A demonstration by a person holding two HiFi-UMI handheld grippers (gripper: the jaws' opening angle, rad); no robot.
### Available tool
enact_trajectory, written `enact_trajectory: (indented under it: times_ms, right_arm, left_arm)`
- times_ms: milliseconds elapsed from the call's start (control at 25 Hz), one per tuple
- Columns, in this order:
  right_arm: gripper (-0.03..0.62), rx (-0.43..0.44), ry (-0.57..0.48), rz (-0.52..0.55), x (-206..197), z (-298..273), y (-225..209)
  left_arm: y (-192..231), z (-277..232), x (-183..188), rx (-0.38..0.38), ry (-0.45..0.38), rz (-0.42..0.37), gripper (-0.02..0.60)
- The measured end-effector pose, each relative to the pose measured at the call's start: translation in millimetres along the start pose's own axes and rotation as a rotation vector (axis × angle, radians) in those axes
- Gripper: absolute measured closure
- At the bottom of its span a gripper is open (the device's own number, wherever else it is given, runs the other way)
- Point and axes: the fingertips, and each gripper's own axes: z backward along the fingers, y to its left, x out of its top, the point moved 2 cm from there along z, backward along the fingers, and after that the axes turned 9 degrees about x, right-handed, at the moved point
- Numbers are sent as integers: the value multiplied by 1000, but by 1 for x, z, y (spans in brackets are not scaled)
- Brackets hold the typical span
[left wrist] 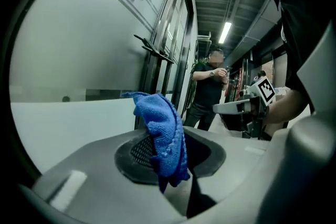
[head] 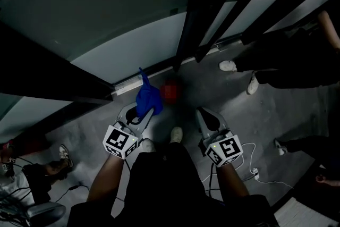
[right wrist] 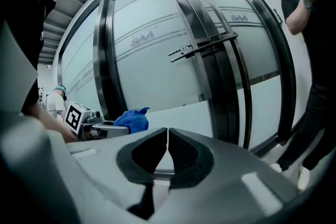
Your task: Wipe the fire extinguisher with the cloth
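Locate the fire extinguisher (head: 170, 92): a dim red shape seen from above, low on the floor (head: 255, 114) at the foot of the glass wall (head: 133, 45), just right of the cloth (head: 147, 97) in the head view; contact between the two not determinable. Confirm the grip first: left gripper (head: 142, 113) closed on the blue cloth, jaws pinching its lower part, the rest bunched and standing free above them. Lower that gripper to bring the loose bunch, not the hard jaw tips, against the red body. Wipe from top to bottom in overlapping strokes under light pressure, to avoid toppling a probably top-heavy cylinder. Right gripper (head: 206, 115) empty, jaws pressed together to a hairline slit; open it and steady the extinguisher's top if needed. Mind the white cable (head: 254, 170) near the right foot.
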Motion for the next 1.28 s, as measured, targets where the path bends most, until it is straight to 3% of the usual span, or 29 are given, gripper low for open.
enact_trajectory:
  times_ms: [120, 240, 560, 720, 800, 1040, 1280]
  right_arm:
    - [585, -6, 4, 38, -38, -20, -8]
    - [585, -23, -19, 94, -101, -44, -23]
    - [585, -92, -151, 221, -272, -112, -121]
    - [585, -136, -204, 305, -328, -127, -152]
    - [585, -158, -203, 322, -345, -130, -160]
    - [585, -201, -149, 249, -361, -131, -182]
    - [585, -238, -142, 189, -383, -141, -205]
  left_arm:
    - [15, -15, -45, -16, 18, -23, 477]
    - [36, -35, -115, -34, 16, -48, 477]
    - [88, -124, -296, -33, -87, -150, 477]
    - [105, -157, -367, -20, -84, -236, 480]
    - [111, -171, -389, -22, -32, -263, 482]
    - [117, -214, -414, -77, 241, -394, 482]
    - [114, -253, -432, -150, 372, -582, 482]
